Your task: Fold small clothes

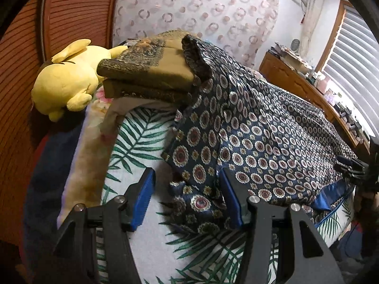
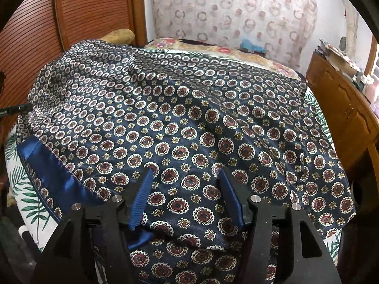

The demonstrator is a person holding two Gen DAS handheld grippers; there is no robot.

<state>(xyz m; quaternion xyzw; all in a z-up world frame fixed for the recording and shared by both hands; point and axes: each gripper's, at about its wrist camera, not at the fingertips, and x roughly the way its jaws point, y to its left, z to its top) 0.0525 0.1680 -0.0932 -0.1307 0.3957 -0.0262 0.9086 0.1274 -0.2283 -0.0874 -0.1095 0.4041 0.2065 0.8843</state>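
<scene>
Both tongs are standing with their blue pads spread apart, and we are gripping nothing with either. We are holding the left tongs low over the leaf-print bedsheet, and a crumpled corner of the navy patterned cloth is lying between its pads without being pinched. From that corner the cloth is spreading away toward one o'clock and three o'clock across the bed, with a shiny blue lining showing at its edge near four o'clock. At eleven o'clock in the left view we are seeing a stack of folded olive fabric, and the far end of the navy cloth is draping up against it. A yellow plush toy is lying just beside that stack at ten o'clock, in front of a slatted wooden door. We are holding the right tongs directly over the navy patterned cloth, which is filling most of the right view, its pads resting on or just above the fabric; we cannot tell which. The blue lining is turned up at eight o'clock there, with the bedsheet peeking out beyond it. A wooden dresser is standing at three o'clock.
</scene>
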